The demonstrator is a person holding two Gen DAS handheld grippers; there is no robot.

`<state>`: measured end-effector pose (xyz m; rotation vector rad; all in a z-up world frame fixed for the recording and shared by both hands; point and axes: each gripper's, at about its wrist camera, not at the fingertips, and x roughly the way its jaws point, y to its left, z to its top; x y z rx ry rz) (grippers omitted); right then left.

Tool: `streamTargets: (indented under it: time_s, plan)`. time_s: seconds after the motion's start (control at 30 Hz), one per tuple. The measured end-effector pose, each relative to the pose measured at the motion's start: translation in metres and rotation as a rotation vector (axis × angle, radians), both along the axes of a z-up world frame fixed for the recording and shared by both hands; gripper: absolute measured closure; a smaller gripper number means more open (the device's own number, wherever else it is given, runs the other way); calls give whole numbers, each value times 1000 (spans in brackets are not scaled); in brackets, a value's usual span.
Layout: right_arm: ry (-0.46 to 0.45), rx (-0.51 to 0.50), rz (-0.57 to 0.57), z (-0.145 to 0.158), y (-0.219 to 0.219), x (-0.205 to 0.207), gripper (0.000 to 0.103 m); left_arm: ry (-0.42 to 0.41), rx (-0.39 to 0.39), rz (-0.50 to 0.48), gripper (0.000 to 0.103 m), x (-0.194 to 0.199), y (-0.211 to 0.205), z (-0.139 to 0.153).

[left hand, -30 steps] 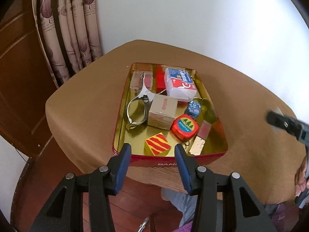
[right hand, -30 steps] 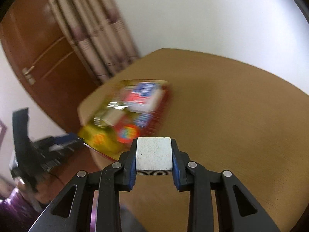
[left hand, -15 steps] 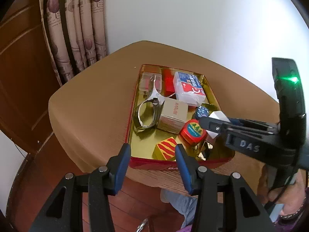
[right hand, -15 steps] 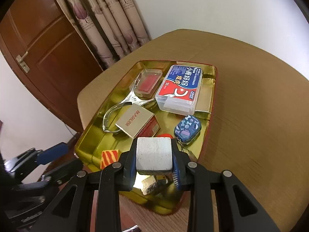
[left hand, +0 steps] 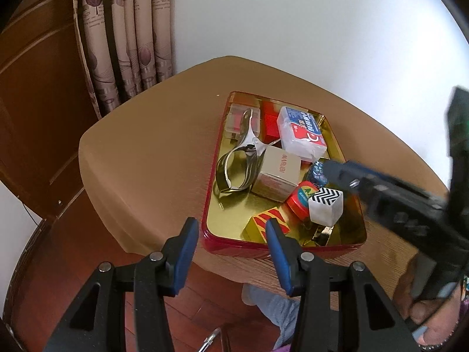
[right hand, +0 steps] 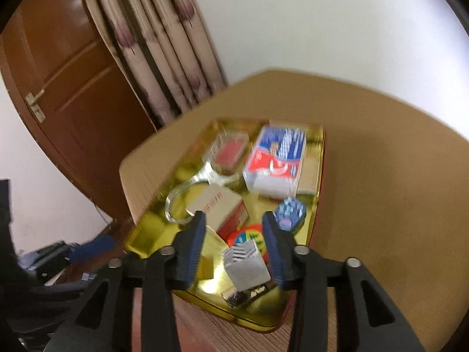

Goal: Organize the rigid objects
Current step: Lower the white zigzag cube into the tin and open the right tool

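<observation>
Right gripper [right hand: 233, 242] is wide open, holding nothing. The white cube [right hand: 246, 265], with a black zigzag top face, sits free between and just beyond its 2 fingers, with a clear gap to each blue pad. From the left wrist view the cube [left hand: 325, 209] rests in the near-right part of the gold tin [left hand: 225, 223], tilted, leaning against the red round tape measure [left hand: 300, 202] and over a shiny foil packet [left hand: 321, 231] at the near wall. I can't tell whether it's fully settled on the tin floor.

Key relation: the cube lies dead ahead on the right gripper's axis, so any retreat should go straight back along the fingers; a sideways swing would clip it. The cube has no long axis, so no orientation concern.

Left gripper [left hand: 231, 245] is also open and empty. It hangs off the near edge of the table [left hand: 152, 158], in front of the tin's near wall, with the yellow-red striped block [left hand: 268, 223] just beyond its right finger. It's the farther hand from the cube, the right one being nearer.

Rest of the tin: tan box [left hand: 278, 173] centre, steel tongs [left hand: 240, 161] left, blue-red packet [left hand: 302, 135] far, small blue patterned piece [left hand: 318, 173] to the right. The right wrist view is motion-blurred, so fine contact there is unclear.
</observation>
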<state>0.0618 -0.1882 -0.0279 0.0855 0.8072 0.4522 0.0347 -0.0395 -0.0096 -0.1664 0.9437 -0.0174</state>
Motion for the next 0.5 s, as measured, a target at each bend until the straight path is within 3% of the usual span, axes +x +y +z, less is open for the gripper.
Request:
streamTargets:
  time_s: [0.23,0.37,0.5]
  plan:
    - [-271,30,-88,38,-5,-45,7,-88,40,26,54,-9,-3,8]
    - [-325,4,-115,48,-15,-63,5,-188,89,20,54,-20,-10,16]
    - [-328,-119,-286,56,-51,-69,5,-290,156,-7,54,-32,-19,27]
